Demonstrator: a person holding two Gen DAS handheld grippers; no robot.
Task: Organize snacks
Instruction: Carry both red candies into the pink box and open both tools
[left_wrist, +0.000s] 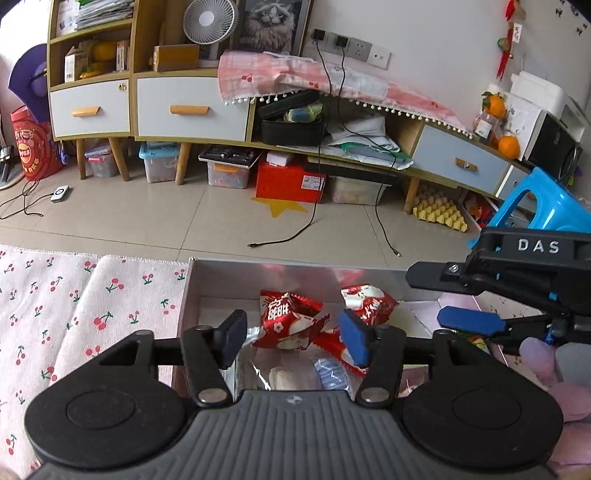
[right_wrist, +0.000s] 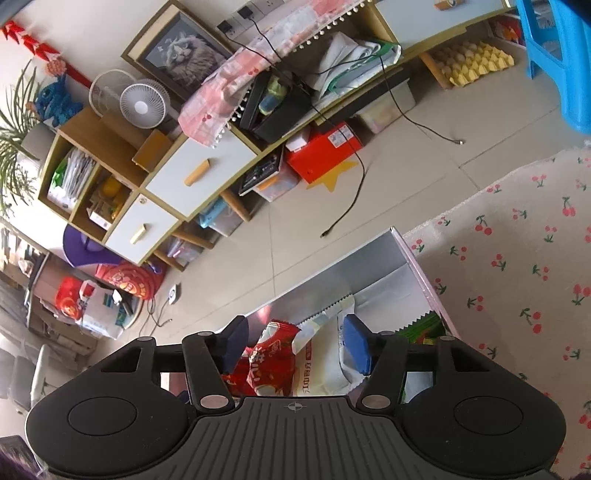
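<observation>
Evidently both tools stood over the box, each with its jaws parted and nothing clamped. The left gripper (left_wrist: 291, 341) had its dark pad at 9 o'clock and its blue foam pad at 3 o'clock, clear of the red foil-wrapped snack packets (left_wrist: 286, 319) lying loose below and between them. A second red packet (left_wrist: 367, 301) lay at 1 o'clock of that gap, and a clear-wrapped pale biscuit (left_wrist: 282, 378) sat at 6 o'clock, partly hidden by the tool body. The right gripper (right_wrist: 295, 345) hung likewise released above a red and white packet (right_wrist: 271, 354) and a cream paper pouch (right_wrist: 325, 365); neither pad pressed on them. A green packet (right_wrist: 424, 326) lay at 3 o'clock against the wall. All these rested inside the shallow silver-lined cardboard box (left_wrist: 229, 275), which sat on the pale cherry-print cloth (left_wrist: 74, 295) at 9 o'clock of the left tool.

Judgement: step in hand was depositing snacks in the box, items apparently let go. Next move likely calls for lifting both tools clear without dragging wrappers, then seeking further snacks; none showed outside the box.
</observation>
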